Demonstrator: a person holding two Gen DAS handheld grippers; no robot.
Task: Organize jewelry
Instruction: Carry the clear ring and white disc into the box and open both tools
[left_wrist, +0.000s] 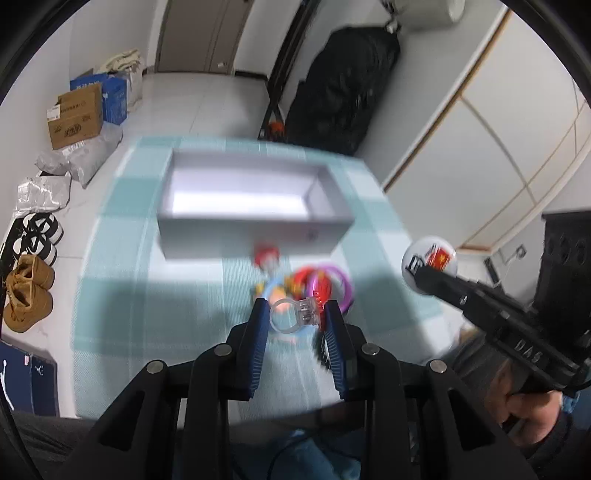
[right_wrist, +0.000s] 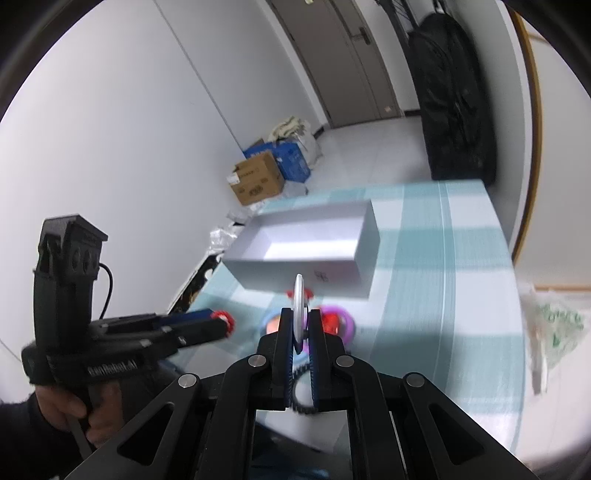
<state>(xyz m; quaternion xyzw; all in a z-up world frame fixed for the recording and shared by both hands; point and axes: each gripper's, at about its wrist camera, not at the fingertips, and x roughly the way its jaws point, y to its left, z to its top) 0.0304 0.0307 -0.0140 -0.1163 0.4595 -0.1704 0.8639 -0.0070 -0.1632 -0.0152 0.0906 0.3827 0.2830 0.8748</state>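
The left tongs (left_wrist: 295, 314) are clenched on a clear plastic ring (left_wrist: 286, 316), its band pressed against one blue pad and its red-tipped setting against the other. The ring is lifted clear of the tabletop (left_wrist: 155, 295), which is covered in a pale teal and white check.

The right tongs (right_wrist: 300, 325) are pinched tight on a round white badge (right_wrist: 298, 306), held edge-on between the blue pads in the right wrist view. Seen from the left wrist camera, the badge shows its white face with a red and black print. A hand (right_wrist: 77, 406) in a dark sleeve grips the handle of the left tool.

Just beyond both tongs, a small heap of jewelry (left_wrist: 314, 284) lies on the tabletop: a purple bangle, a red piece and a light blue ring, blurred and overlapping. A red and yellow trinket (left_wrist: 266, 256) sits between the heap and an open white box (left_wrist: 255, 206), which stands farther back on the tabletop.

Past the tabletop, cardboard boxes (left_wrist: 75, 114), grey bags and shoes line the floor by the wall.
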